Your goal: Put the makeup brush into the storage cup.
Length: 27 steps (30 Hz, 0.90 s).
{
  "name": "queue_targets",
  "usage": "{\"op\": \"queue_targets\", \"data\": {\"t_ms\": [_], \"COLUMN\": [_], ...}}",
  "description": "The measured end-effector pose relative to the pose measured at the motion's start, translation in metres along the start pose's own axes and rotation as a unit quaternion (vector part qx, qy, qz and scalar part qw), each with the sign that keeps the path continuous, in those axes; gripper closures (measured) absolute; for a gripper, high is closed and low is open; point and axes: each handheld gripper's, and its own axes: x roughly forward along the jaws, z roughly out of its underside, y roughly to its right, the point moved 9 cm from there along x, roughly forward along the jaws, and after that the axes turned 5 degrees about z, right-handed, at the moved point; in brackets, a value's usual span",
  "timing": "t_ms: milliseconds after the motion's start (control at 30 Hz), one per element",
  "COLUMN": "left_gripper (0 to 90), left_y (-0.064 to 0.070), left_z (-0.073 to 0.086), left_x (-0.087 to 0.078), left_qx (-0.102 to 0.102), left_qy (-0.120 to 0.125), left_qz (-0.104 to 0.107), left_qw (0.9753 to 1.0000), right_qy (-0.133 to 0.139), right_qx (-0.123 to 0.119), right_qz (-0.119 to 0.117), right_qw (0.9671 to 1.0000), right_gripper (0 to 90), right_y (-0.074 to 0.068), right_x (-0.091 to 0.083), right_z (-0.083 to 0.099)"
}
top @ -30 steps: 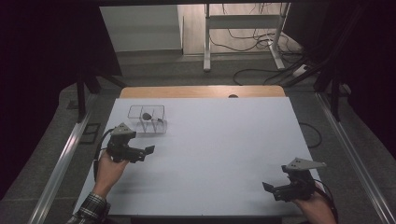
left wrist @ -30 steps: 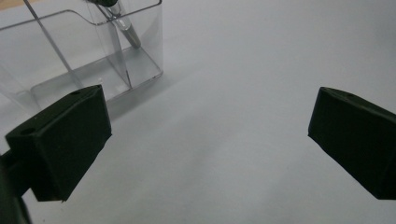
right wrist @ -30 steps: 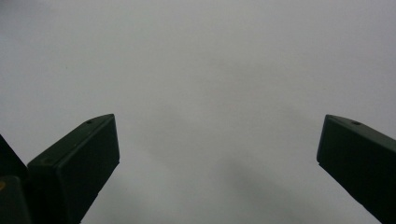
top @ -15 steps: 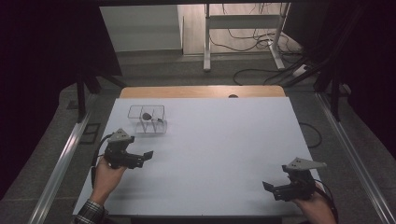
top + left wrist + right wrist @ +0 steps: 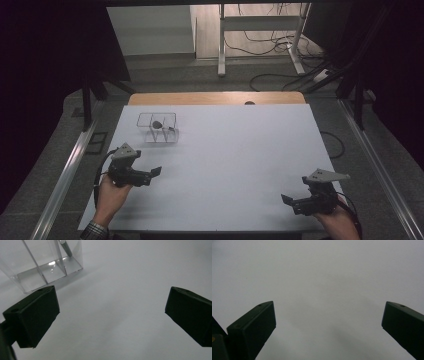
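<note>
A clear plastic box (image 5: 157, 128) with dividers stands at the back left of the white table (image 5: 230, 160), and a small dark grey object (image 5: 156, 124) sits in it. In the left gripper view the clear plastic box (image 5: 45, 263) is at the top left, with a grey rod-like piece (image 5: 66, 248) leaning inside. My left gripper (image 5: 156, 172) is held near the table's left edge, a short way in front of the box, open with nothing between its jaws (image 5: 110, 312). My right gripper (image 5: 286, 199) is at the front right corner, open and empty (image 5: 328, 322).
A wooden strip (image 5: 215, 98) runs along the table's far edge. Beyond it are metal legs of another table (image 5: 222, 45) and cables (image 5: 280, 75) on the floor. Metal rails (image 5: 380, 170) flank both sides.
My left gripper has drawn back from the box toward the front of the table, coming nearer to the person. The right gripper has stayed in place.
</note>
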Motion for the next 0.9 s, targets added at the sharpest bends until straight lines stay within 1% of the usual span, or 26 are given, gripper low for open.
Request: {"op": "queue_targets", "data": {"t_ms": [333,800,900], "left_gripper": [0.0,0.0,0.0], "left_y": [0.004,0.010,0.011], "left_z": [0.010,0.021,0.024], "left_x": [-0.009,-0.022,-0.025], "left_qx": [-0.003,-0.004,-0.005], "left_qy": [0.003,0.016,0.017], "left_qz": [-0.004,-0.006,-0.010], "left_qw": [1.0000,0.9998,0.9998], "right_qy": [0.001,0.000,-0.002], "right_qx": [0.004,0.002,0.003], "right_qz": [0.000,0.000,-0.001], "right_qw": [1.0000,1.0000,1.0000], "right_gripper": [0.0,0.0,0.0], "right_y": [0.000,0.000,0.000], "right_x": [0.000,0.000,0.000], "right_z": [0.000,0.000,0.001]}}
